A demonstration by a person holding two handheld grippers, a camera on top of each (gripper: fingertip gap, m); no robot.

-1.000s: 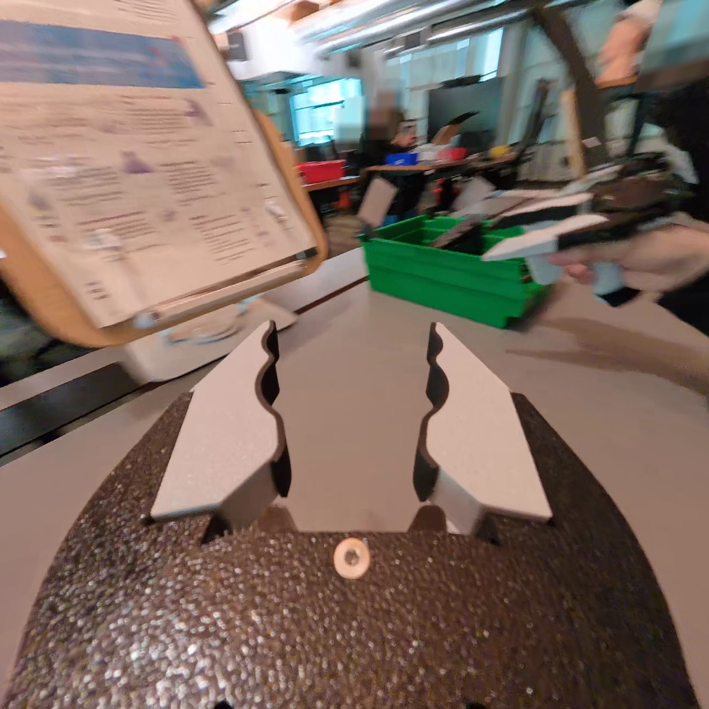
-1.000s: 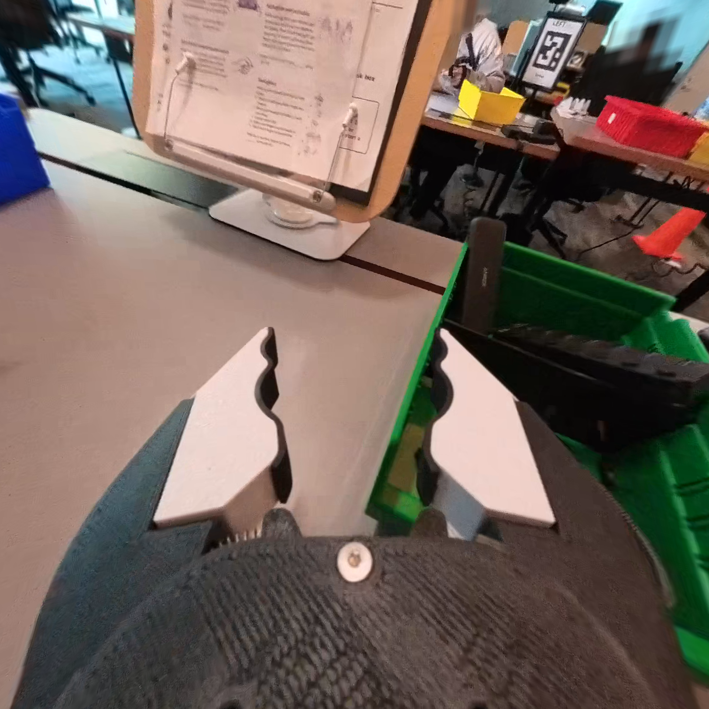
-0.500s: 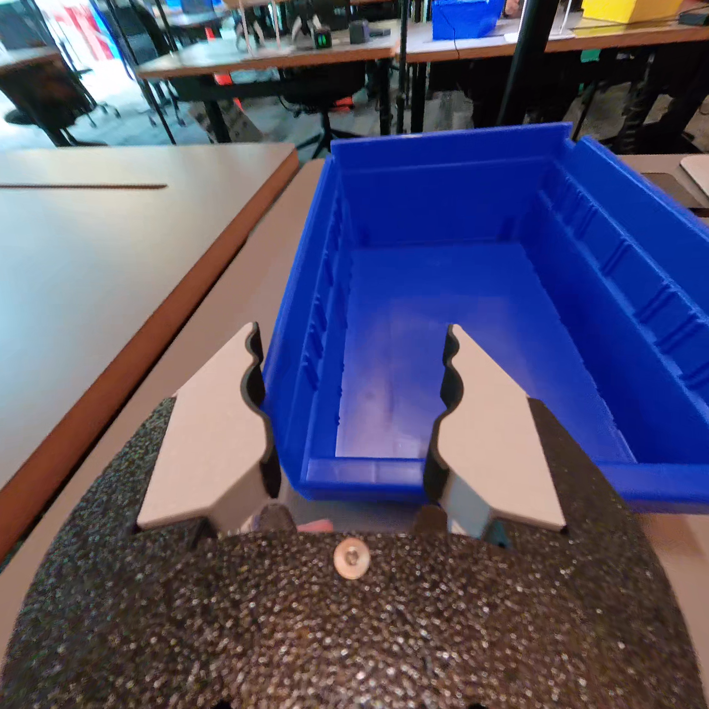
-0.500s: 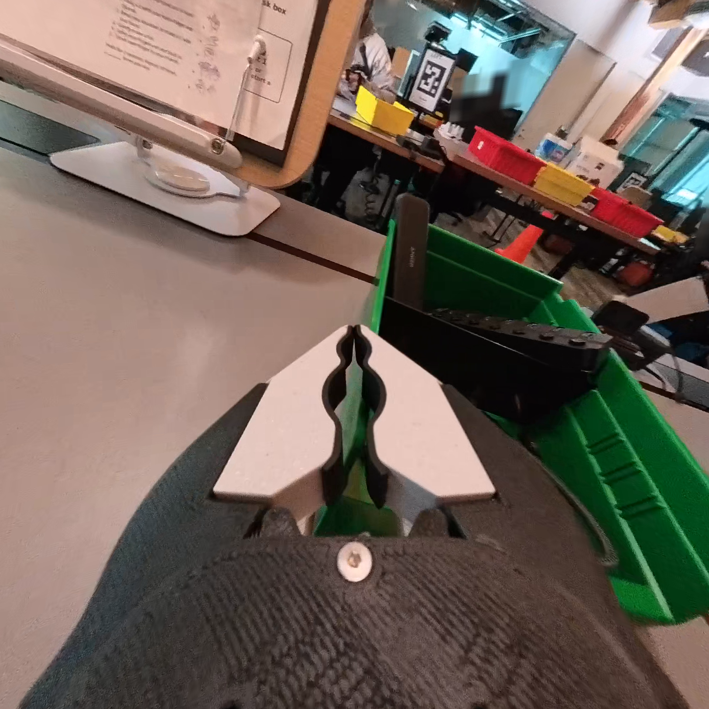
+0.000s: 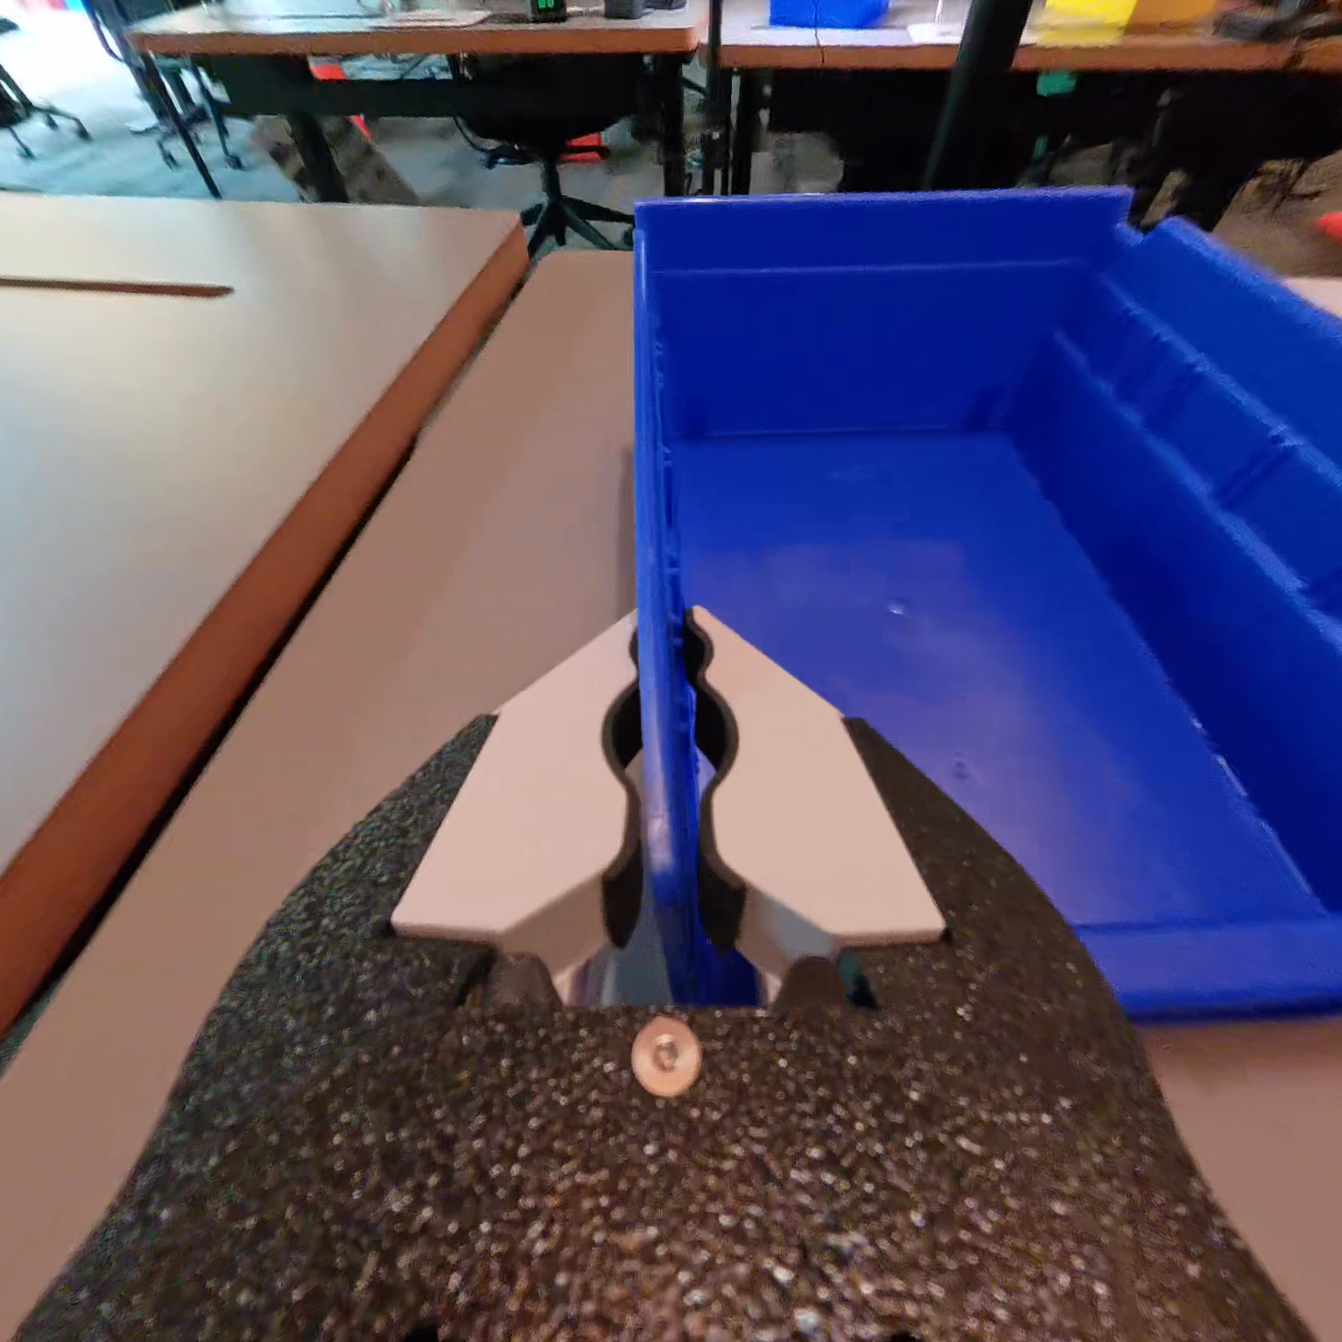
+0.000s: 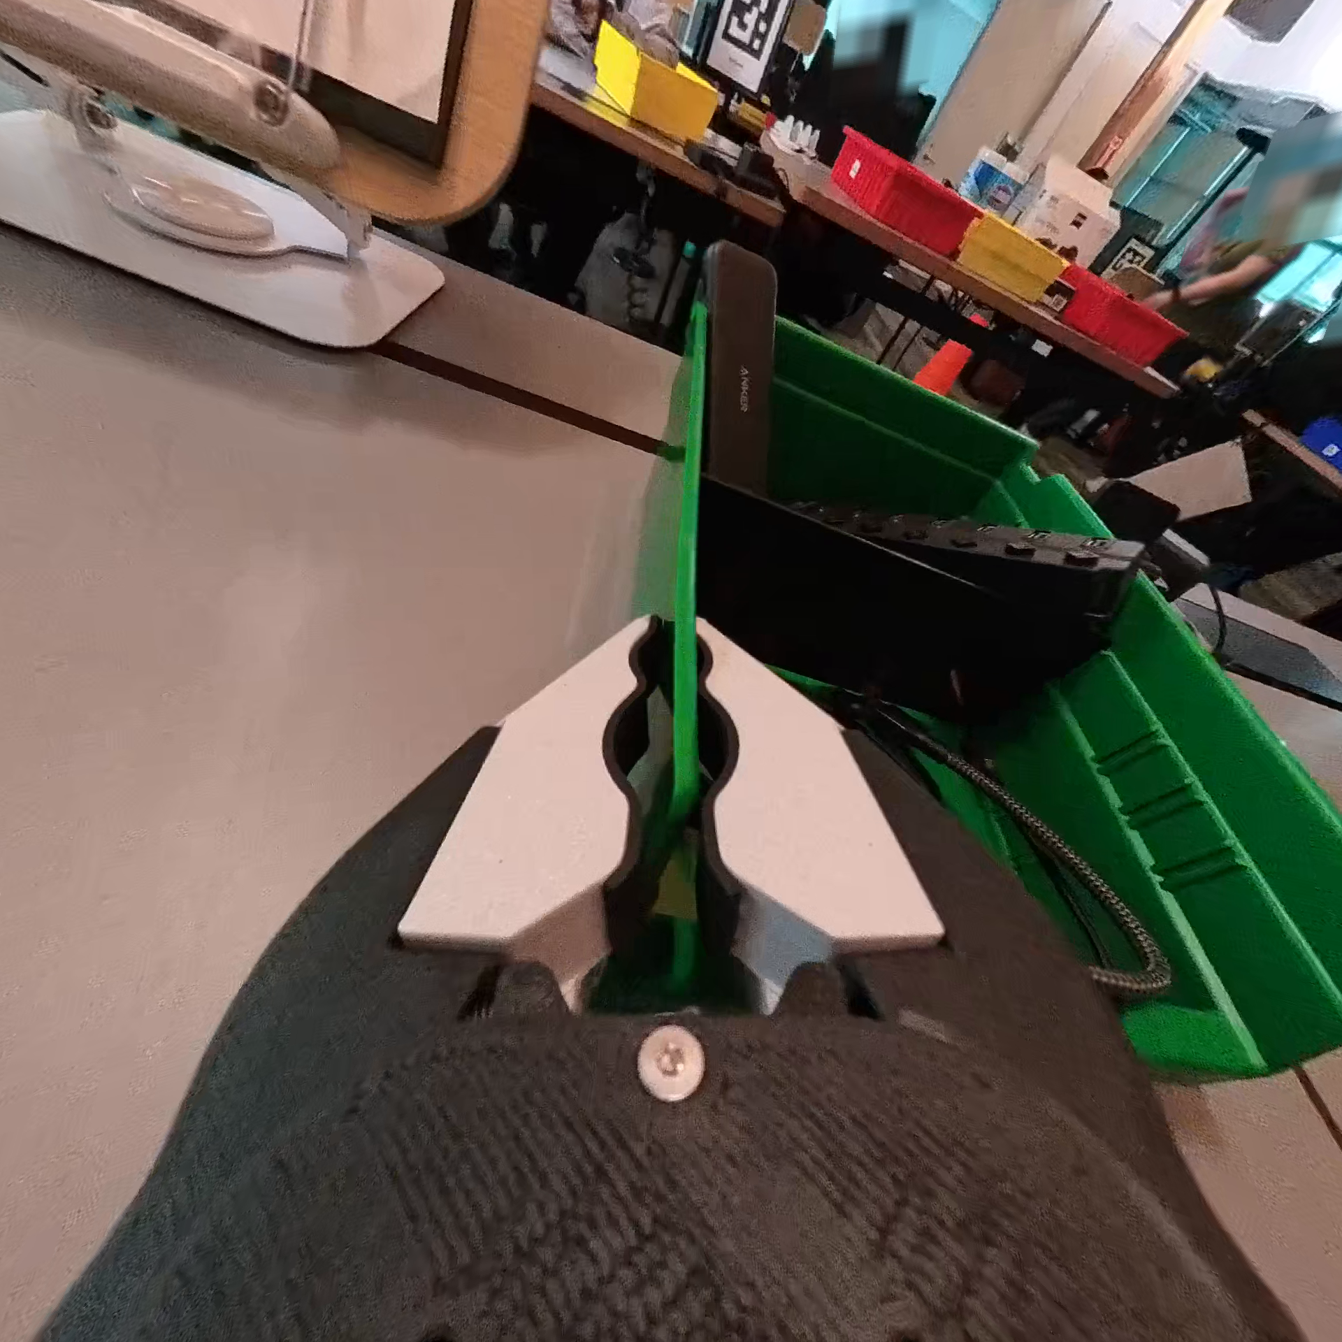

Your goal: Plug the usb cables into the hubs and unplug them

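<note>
In the left wrist view my left gripper (image 5: 662, 632) is shut on the left side wall of an empty blue bin (image 5: 944, 653) that stands on the grey table. In the right wrist view my right gripper (image 6: 677, 639) is shut on the left side wall of a green bin (image 6: 1089, 762). The green bin holds black USB hubs: a slim one (image 6: 739, 370) standing up at the far left corner, and long ones (image 6: 944, 574) lying across it. A braided black cable (image 6: 1053, 850) lies in the bin's near part.
A document stand with a white base (image 6: 218, 240) sits on the table (image 6: 254, 581) to the left of the green bin. A second table (image 5: 181, 407) lies to the left of the blue bin. Other tables with red and yellow bins stand behind.
My left gripper has swung from the green bin to the blue bin and closed on its left wall. My right gripper closed on the green bin's left wall and stays shut there.
</note>
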